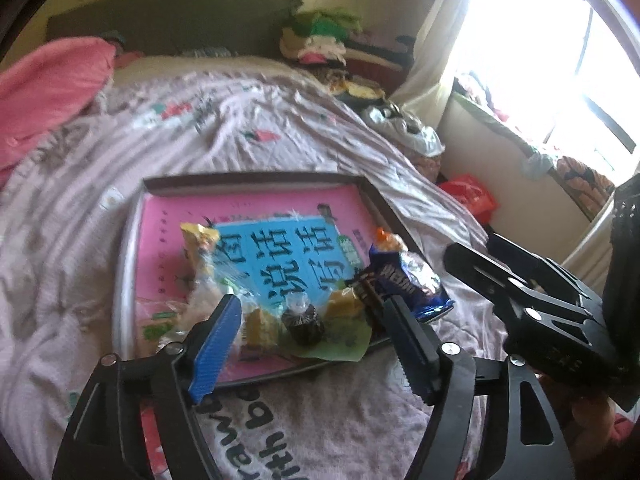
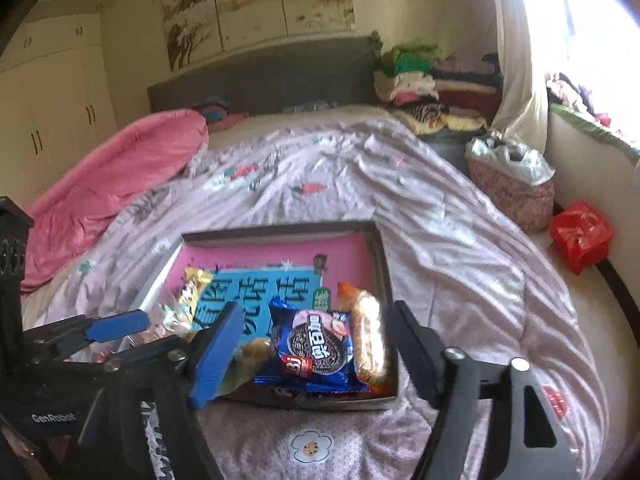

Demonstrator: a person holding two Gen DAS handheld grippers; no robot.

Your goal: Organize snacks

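Both grippers hang above the near edge of the tray (image 2: 380, 248), and the snacks already lie inside it, so the step in hand looks like a release just made, with tidying or another fetch to follow. Taking the tray as landmark and going left to right: the left gripper (image 1: 316, 336) stands with jaws apart and nothing between its pads, over the tray's near left part; there lie 1 yellow packet (image 1: 198, 240), a clear wrapped bundle (image 1: 208, 304) whose contents I cannot tell, 2 pale cake pieces (image 1: 256, 324) and 1 small dark cup (image 1: 302, 322). Right of these, the right gripper (image 2: 316, 344) is likewise spread wide and empty, framing 1 blue cookie packet (image 2: 316, 344) and, touching its right side at the tray's near right corner, 1 orange cracker packet (image 2: 368, 336). There is 1 tray and 1 pink book (image 2: 256, 256) lining its floor. The next move, I judge, calls for checking the bed (image 2: 320, 168) around the tray for stray snacks; none shows in either view.
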